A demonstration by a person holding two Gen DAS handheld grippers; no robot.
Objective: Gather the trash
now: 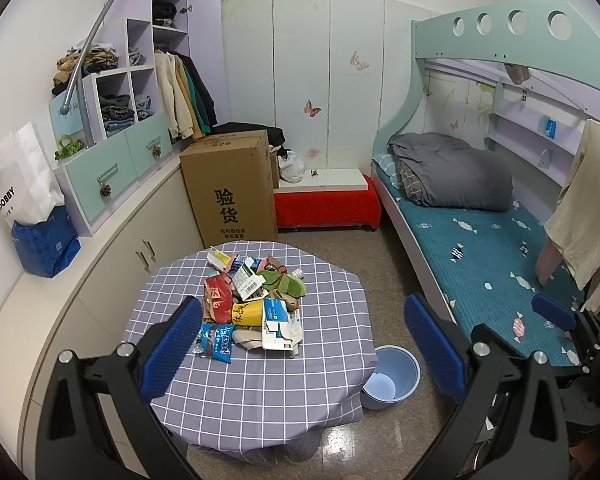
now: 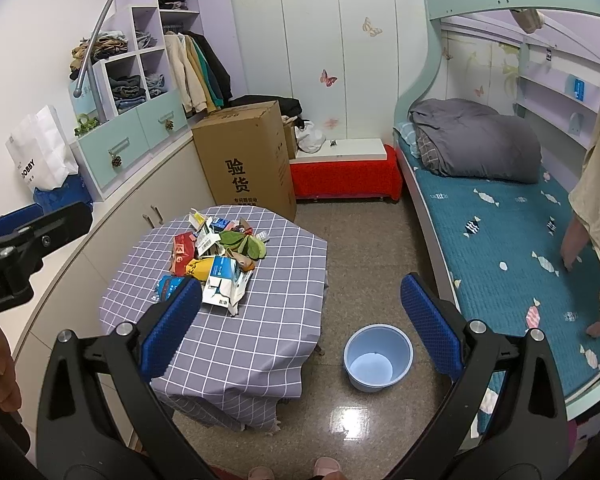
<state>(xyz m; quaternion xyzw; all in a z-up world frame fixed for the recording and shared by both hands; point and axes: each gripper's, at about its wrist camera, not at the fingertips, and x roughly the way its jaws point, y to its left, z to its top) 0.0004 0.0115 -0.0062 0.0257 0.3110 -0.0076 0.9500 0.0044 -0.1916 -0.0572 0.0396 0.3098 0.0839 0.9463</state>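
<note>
A pile of trash (image 1: 254, 304) lies on a small table with a grey checked cloth (image 1: 260, 384): wrappers, torn cartons, a yellow packet, green leaves. The pile (image 2: 216, 264) and the table (image 2: 236, 344) also show in the right wrist view. An empty light blue bucket (image 1: 392, 380) stands on the floor right of the table; the right wrist view shows it too (image 2: 378, 356). My left gripper (image 1: 304, 344) is open and empty, above the table's near side. My right gripper (image 2: 302, 320) is open and empty, above the table's right edge and the bucket.
A tall cardboard box (image 1: 230, 188) stands behind the table, a red low bench (image 1: 326, 204) beside it. A bunk bed (image 1: 492, 240) runs along the right. White cabinets (image 1: 112, 264) and shelves with clothes line the left wall. The left gripper's body (image 2: 28, 240) shows at the right wrist view's left edge.
</note>
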